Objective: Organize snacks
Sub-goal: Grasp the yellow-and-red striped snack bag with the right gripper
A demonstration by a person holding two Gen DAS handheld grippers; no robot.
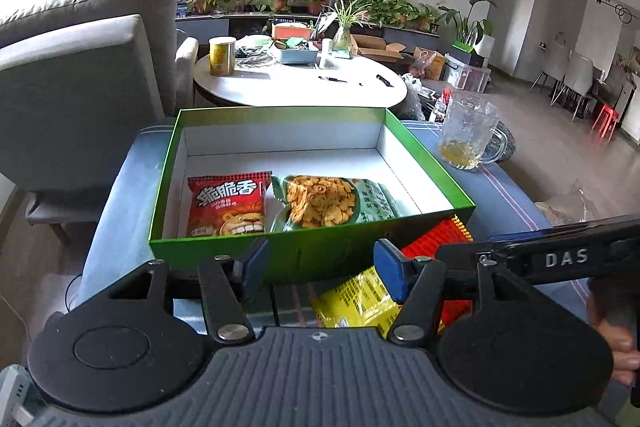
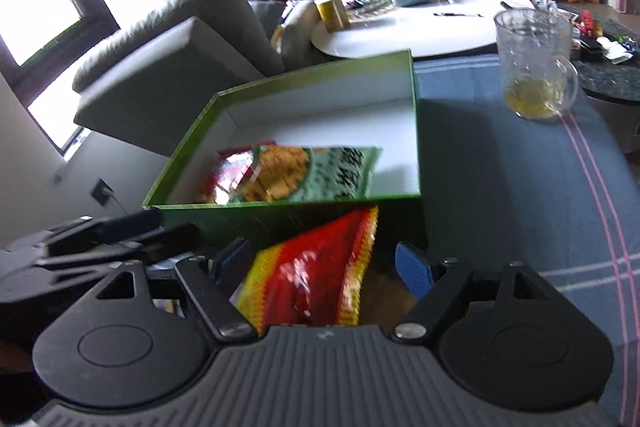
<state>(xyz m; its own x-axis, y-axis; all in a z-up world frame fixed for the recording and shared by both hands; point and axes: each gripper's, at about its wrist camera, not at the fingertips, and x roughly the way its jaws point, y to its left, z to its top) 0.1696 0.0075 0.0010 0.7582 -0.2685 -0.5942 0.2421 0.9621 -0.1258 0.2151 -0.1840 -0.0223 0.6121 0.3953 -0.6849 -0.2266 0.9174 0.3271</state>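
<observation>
The left gripper (image 1: pixel 320 265) is standing wide open, jaws holding nothing, just short of the near wall of the green box (image 1: pixel 224 247). The right gripper (image 2: pixel 324 269) is also gaping; a red and yellow snack bag (image 2: pixel 308 279) is lying between its fingers, and whether either pad is touching it cannot be told. That bag is resting on the blue cloth (image 2: pixel 520 187) against the box's near wall, outside it, toward 5 o'clock in the left view.

Inside the box, a red snack bag (image 1: pixel 226 205) is lying at 7 o'clock and a green snack bag (image 1: pixel 332 203) beside it, edges touching. The box's far half, toward 12 o'clock, is showing bare white floor.

A glass mug (image 1: pixel 470 133) is standing on the cloth at 2 o'clock, well apart from the box.
</observation>
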